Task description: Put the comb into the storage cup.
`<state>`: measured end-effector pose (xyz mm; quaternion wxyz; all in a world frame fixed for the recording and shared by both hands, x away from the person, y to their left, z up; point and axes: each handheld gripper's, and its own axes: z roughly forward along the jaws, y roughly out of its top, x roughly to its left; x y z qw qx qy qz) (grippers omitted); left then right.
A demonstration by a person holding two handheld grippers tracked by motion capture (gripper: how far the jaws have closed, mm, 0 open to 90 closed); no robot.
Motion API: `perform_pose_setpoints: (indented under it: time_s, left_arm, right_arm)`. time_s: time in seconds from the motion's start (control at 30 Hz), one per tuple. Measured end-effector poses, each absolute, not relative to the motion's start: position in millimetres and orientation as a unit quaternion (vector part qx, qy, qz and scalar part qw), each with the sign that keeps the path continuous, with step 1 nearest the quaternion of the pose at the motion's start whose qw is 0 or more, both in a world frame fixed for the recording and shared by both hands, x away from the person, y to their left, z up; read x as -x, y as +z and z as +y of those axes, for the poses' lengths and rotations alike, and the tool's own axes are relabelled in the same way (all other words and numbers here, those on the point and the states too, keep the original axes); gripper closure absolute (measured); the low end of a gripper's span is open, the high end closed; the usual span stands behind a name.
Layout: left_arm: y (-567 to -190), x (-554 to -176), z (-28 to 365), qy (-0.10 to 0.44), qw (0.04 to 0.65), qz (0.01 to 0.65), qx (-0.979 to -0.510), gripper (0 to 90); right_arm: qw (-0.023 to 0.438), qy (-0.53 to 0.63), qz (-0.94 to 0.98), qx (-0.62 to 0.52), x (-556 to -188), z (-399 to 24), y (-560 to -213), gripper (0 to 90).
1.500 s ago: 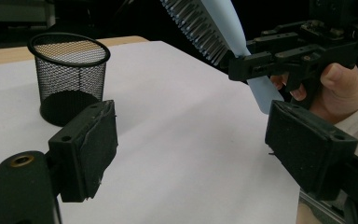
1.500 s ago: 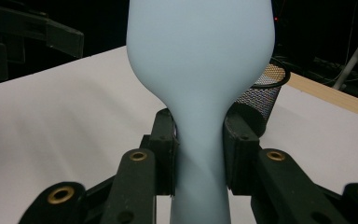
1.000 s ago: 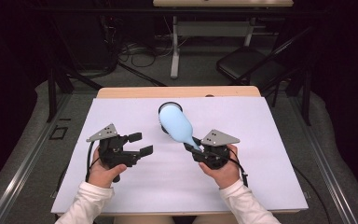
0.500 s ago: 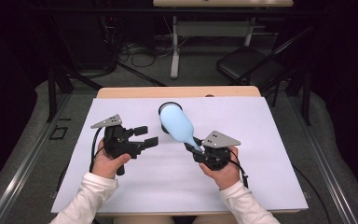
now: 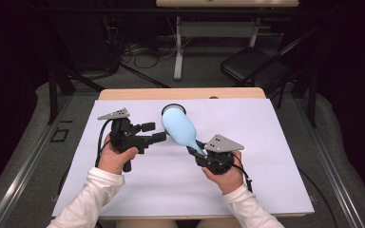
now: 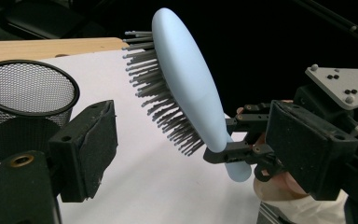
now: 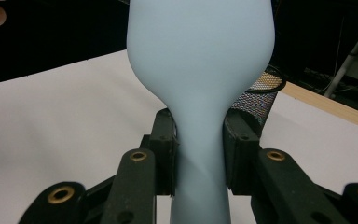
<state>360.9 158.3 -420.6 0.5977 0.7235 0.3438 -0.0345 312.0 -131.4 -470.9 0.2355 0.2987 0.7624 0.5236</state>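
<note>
The right gripper is clamping the pale blue hairbrush by its handle, holding it aloft near the table's far edge beside the mesh cup; the left gripper, jaws open and empty, is rising toward the brush; probably readying a handover.

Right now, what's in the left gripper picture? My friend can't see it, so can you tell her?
A pale blue hairbrush is held up by its handle in the right gripper, grey bristles facing a black mesh cup on the white table cover. The left gripper has open jaws with nothing between them.
</note>
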Motion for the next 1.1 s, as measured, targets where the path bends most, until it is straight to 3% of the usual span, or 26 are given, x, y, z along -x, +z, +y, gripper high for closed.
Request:
perform_pose_setpoints:
  time_s: [1.1]
  left_arm:
    - [-418,-385,121,-0.065,0.579,0.345,-0.736,16.2]
  right_arm:
    - [0.237,0.529,0.762,-0.289,-309,-128,-471,69.0]
